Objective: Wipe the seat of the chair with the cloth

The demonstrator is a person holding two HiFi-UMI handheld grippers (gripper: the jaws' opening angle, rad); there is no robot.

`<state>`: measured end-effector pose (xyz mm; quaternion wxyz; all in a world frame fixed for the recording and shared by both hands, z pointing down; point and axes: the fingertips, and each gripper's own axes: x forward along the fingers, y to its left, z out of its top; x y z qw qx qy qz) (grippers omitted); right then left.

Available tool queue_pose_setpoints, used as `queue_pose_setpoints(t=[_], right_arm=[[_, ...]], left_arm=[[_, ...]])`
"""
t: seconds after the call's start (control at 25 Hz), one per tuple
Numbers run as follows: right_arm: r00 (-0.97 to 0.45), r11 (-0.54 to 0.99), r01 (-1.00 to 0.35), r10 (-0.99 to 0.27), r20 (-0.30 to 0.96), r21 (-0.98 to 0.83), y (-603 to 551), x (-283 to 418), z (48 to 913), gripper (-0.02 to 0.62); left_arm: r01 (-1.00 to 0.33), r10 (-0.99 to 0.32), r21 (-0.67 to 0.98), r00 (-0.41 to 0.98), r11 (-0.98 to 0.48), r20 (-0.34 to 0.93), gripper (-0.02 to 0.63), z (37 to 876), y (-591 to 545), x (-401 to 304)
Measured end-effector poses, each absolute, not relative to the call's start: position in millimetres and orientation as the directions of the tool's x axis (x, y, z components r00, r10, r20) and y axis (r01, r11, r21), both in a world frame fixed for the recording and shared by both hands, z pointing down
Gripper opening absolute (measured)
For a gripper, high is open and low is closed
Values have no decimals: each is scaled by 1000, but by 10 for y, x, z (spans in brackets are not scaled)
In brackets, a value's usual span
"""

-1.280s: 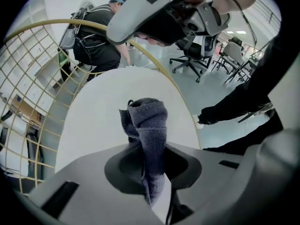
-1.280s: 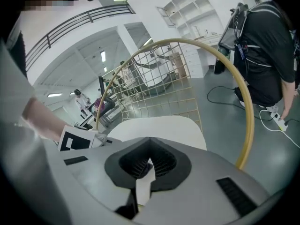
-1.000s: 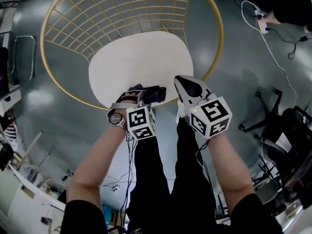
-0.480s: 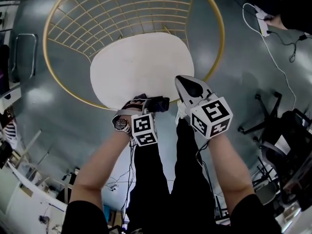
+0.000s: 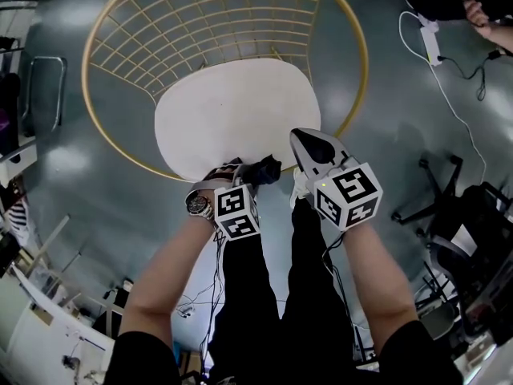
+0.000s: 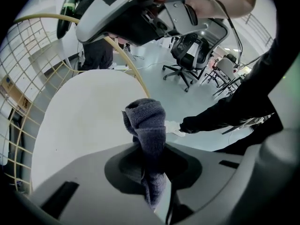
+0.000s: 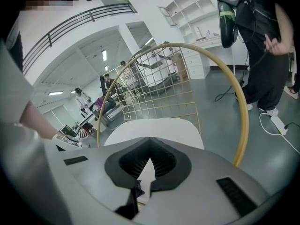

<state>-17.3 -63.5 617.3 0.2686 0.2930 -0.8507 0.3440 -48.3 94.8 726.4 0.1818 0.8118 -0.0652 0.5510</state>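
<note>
The left gripper (image 5: 238,171) squeezes the dark cloth (image 5: 263,169), which has slid back to the front edge of the white chair seat (image 5: 232,107). The right gripper (image 5: 309,143) stays closed and empty just beside it.

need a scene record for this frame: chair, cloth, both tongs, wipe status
chair: gold wire frame, white seat
cloth: dark, bunched
left tongs: shut on the cloth
cloth position: at the seat's near edge; contact with the seat cannot be told
right tongs: shut, nothing between them, just right of the cloth by the seat's near edge
wipe status: cloth in hand at the seat; no marks on the seat either way
</note>
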Motion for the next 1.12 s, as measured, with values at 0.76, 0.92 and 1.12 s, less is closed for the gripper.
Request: queue_pose_setpoints(t=[0.76, 0.92, 1.12], right_arm=[[-701, 612, -656, -279, 656, -442, -793, -743, 6111, 12], [-688, 592, -674, -285, 667, -442, -857, -759, 6218, 12], [-681, 577, -681, -271, 681, -451, -816, -796, 6389, 12]], left_arm=[[-491, -220, -71, 253, -868, 942, 92, 6814, -774, -2064], [-484, -247, -128, 191, -866, 950, 92, 6911, -1059, -2369], [-446, -227, -149, 126, -883, 966, 92, 7123, -1097, -2598]])
